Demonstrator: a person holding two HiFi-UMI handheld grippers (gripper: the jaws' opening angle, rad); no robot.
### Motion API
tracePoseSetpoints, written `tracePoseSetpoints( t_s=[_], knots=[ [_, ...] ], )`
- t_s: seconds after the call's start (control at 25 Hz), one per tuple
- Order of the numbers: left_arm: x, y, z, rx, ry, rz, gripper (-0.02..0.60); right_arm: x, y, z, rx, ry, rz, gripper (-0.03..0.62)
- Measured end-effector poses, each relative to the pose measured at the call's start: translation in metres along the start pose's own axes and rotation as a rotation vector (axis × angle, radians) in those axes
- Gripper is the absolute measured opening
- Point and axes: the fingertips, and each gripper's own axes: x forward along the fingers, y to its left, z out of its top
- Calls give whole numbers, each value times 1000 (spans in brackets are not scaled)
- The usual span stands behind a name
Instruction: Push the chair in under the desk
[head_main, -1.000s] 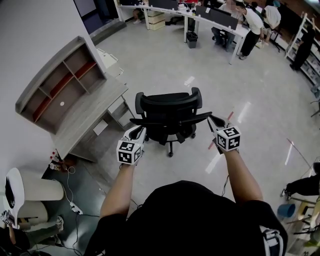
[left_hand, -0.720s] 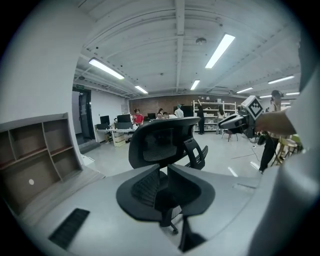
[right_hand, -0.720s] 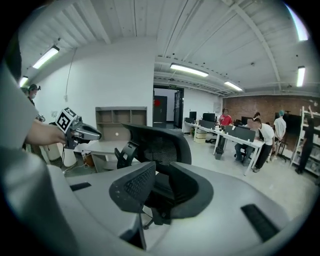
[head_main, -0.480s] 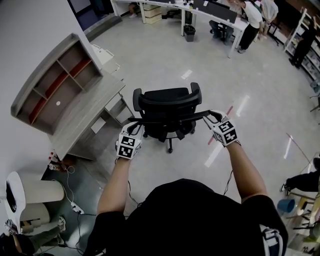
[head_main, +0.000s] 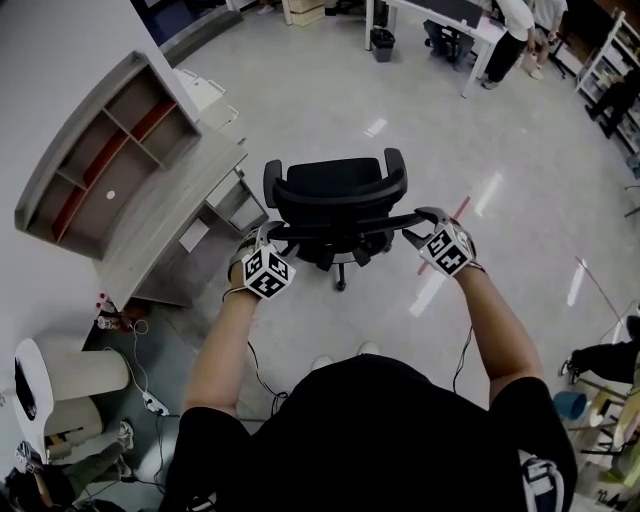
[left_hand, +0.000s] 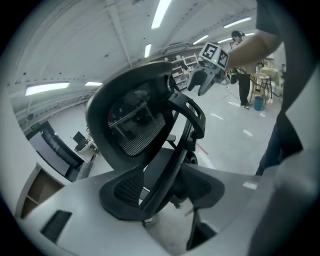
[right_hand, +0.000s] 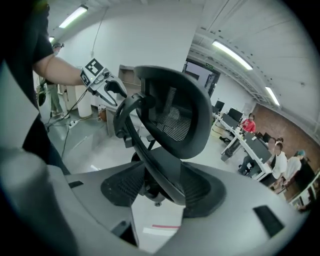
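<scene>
- Head view: black chair out on the floor beside the desk, not under it. Left gripper and right gripper at either end of its rear bar. Marker cubes rolled round since a second ago.
- Left gripper view: jaws apart, just been opening, rear bar running between the pads, unclamped.
- Right gripper view: likewise spread, just been opening, bar passing between the jaws.
</scene>
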Motion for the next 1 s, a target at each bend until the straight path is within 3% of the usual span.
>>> tracePoseSetpoints(
  t_s=[0.16,0.72,1.0],
  knots=[
    [20,-5,-8,97,76,-48,243,14,-2,-5,-81,51,27,233],
    [83,-13,-42,304,296,-171,276,80,5,-33,-338,232,134,293],
    [107,-25,-50,348,340,-210,278,112,6,-56,-526,336,133,296]
  ],
)
